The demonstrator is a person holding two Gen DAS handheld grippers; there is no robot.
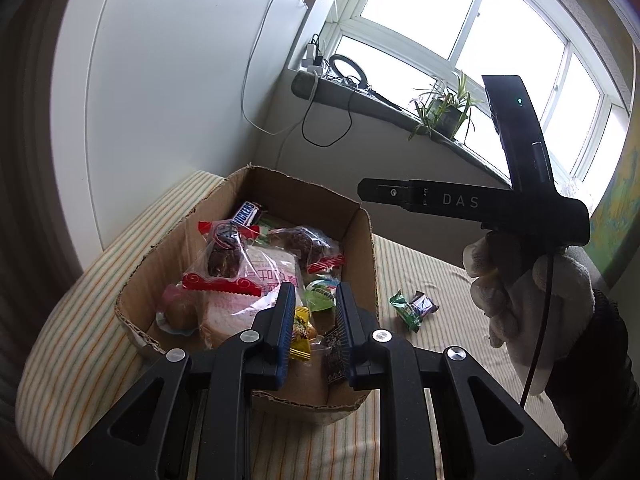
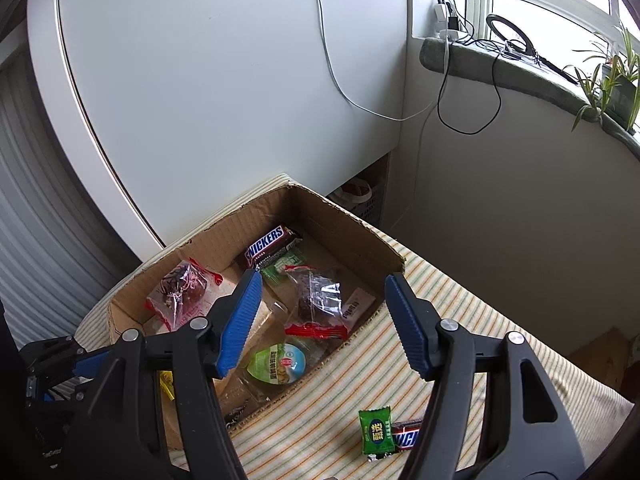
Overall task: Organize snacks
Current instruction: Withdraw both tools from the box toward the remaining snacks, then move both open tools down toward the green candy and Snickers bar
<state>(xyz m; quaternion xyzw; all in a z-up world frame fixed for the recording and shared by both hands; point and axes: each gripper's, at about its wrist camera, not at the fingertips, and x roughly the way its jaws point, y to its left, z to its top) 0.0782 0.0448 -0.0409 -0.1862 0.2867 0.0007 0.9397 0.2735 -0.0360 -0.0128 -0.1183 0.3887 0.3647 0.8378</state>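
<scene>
A cardboard box [image 1: 362,240] [image 2: 344,216] on a striped cloth holds several wrapped snacks: a Snickers bar [image 1: 245,213] [image 2: 267,243], red-edged cake packets [image 1: 224,258] [image 2: 318,296], a green jelly cup [image 1: 320,295] [image 2: 278,363] and a yellow candy [image 1: 301,334]. My left gripper [image 1: 315,300] hovers over the box's near end, open and empty. My right gripper [image 2: 322,304] is wide open and empty above the box's right edge. A green candy [image 1: 405,308] [image 2: 375,432] and a small Snickers [image 1: 423,304] [image 2: 406,435] lie on the cloth outside the box.
The striped cloth [image 2: 460,304] covers the surface. A white cabinet [image 2: 220,80] stands behind the box. A windowsill [image 2: 500,64] carries cables, chargers and a potted plant [image 1: 446,110]. A gloved hand [image 1: 520,292] holds the right gripper's handle.
</scene>
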